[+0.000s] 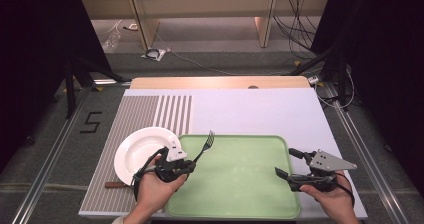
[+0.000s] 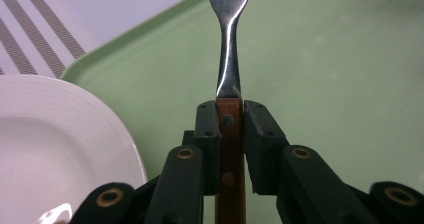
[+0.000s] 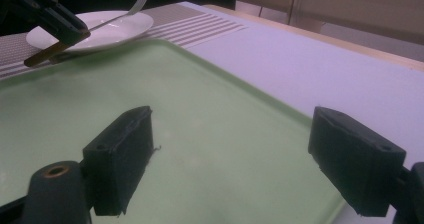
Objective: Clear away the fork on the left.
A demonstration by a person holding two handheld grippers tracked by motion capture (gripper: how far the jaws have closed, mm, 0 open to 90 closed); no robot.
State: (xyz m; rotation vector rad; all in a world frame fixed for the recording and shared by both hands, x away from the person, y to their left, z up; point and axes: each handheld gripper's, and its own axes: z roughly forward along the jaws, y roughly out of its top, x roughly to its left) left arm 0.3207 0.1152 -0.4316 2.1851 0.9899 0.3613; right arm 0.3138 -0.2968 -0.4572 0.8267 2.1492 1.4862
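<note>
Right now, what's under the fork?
Under the fork is the green tray; in the left gripper view the white plate sits off to one side. The left gripper fingers cover the tray below the wooden handle.

The table [image 1: 260,111] carries a striped mat [image 1: 135,115], a green tray [image 1: 240,174].

green tray [image 1: 240,174] bare across middle and right, free to pass. left edge crowded: white plate [image 1: 142,151] just beside tray, left gripper [image 1: 192,160] holding fork [image 1: 206,145] above the tray's near-left corner. right gripper [image 1: 287,163] at tray's right edge. mat [image 1: 260,111] behind tray bare.
</note>
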